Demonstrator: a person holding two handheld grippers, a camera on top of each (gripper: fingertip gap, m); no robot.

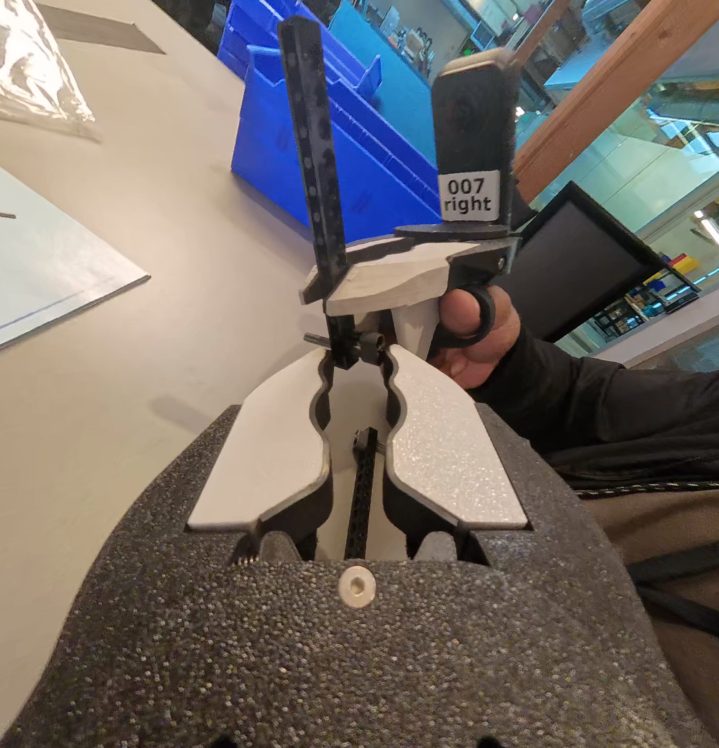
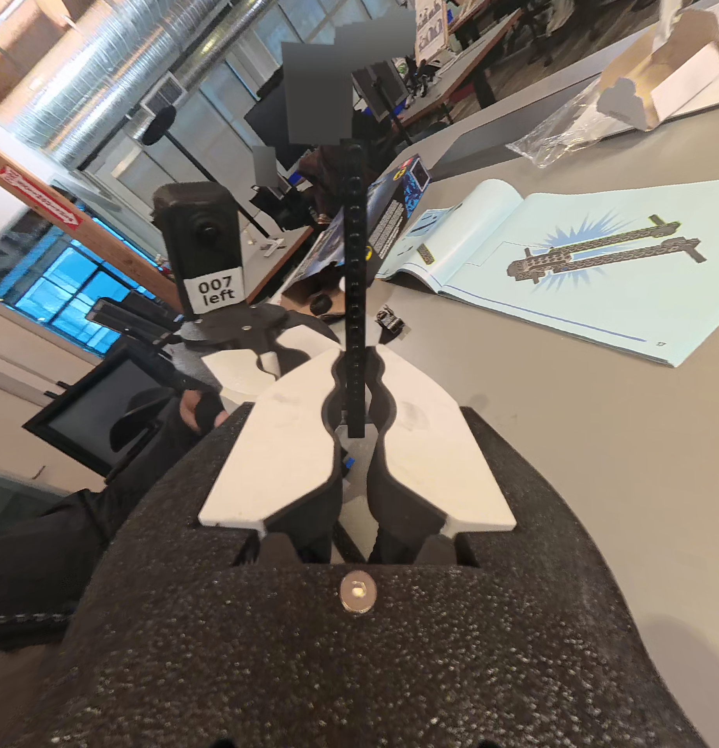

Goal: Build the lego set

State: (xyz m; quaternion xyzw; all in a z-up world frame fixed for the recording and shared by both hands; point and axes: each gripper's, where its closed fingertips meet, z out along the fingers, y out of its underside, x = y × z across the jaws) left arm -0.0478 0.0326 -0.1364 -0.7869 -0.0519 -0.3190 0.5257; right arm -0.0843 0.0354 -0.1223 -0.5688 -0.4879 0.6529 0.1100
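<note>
Right claw (image 2: 355,356) clamps a black beam (image 2: 354,251) upright; left claw (image 1: 355,356), just below it, pinches the beam's pin assembly (image 1: 341,344).

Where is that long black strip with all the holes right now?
The long black strip stands upright in the right wrist view, clamped between the right claw's white fingers, with the open instruction booklet to its right.
</note>
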